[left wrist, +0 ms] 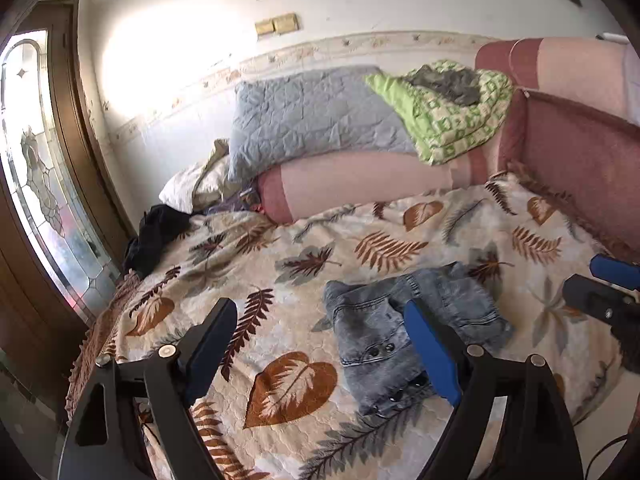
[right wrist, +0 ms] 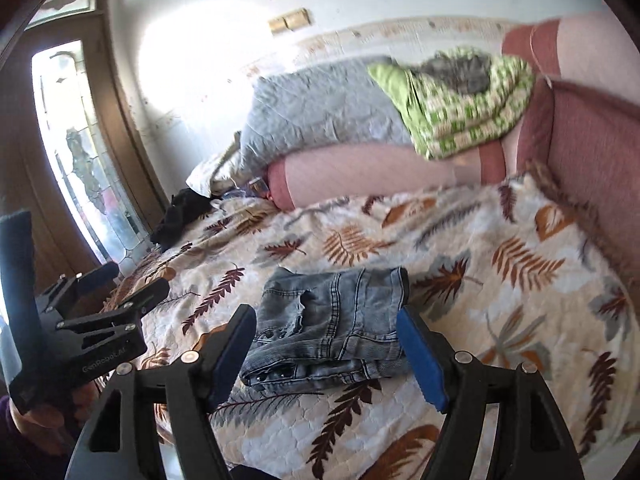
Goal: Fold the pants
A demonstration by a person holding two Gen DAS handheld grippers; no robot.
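Observation:
Grey-blue denim pants lie folded into a small bundle on the leaf-print bedspread; they also show in the right wrist view. My left gripper is open and empty, above the bed just short of the pants, its right finger over their near edge. My right gripper is open and empty, held just in front of the bundle. The right gripper shows at the right edge of the left wrist view; the left gripper shows at the left of the right wrist view.
A pink bolster, a grey quilted pillow and a green patterned blanket lie at the bed's far side by the wall. A dark garment lies at the far left corner. A glass door stands left. A pink padded headboard runs along the right.

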